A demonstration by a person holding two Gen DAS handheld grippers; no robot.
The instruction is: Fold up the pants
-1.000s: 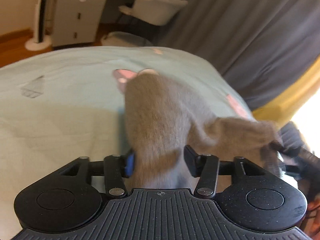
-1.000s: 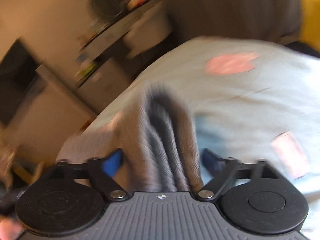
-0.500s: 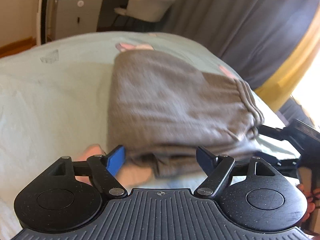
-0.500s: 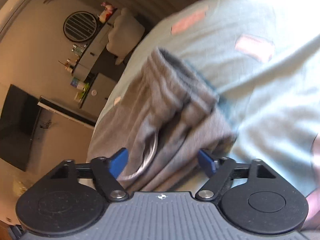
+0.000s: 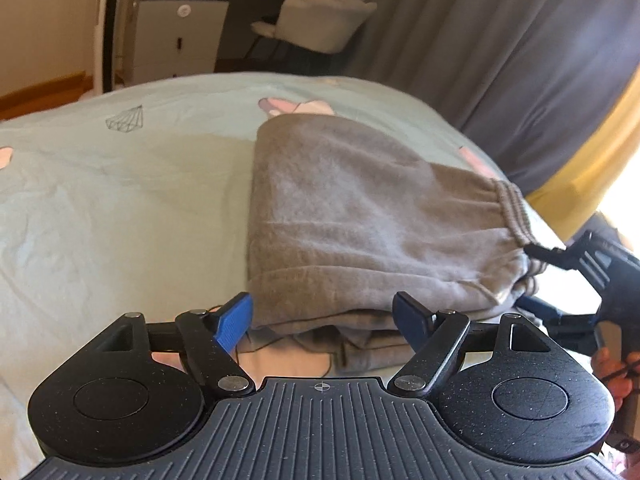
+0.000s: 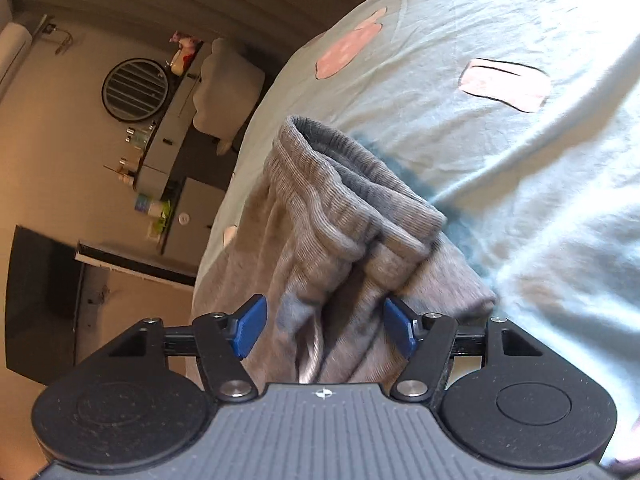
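Observation:
The grey pants (image 5: 352, 216) lie folded in a thick stack on the pale green bed sheet (image 5: 120, 200), with the ribbed waistband (image 5: 514, 208) at the right. My left gripper (image 5: 323, 317) is open at the near edge of the stack, its blue pads (image 5: 234, 318) apart and holding nothing. My right gripper (image 6: 325, 328) is open around the waistband end of the pants (image 6: 340, 224), with cloth lying between the spread pads (image 6: 248, 326) but not pinched. The right gripper also shows in the left wrist view (image 5: 576, 276) at the stack's right end.
The bed sheet (image 6: 500, 140) has pink printed patches (image 6: 346, 50). Beyond the bed stand a white chair (image 5: 320, 28), a grey drawer cabinet (image 5: 172, 36) and a grey curtain (image 5: 500, 40). A round vent (image 6: 134, 90) hangs on the wall.
Both grippers held the pants lifted a second ago. They laid them down as a folded stack, opened and drew back slightly.

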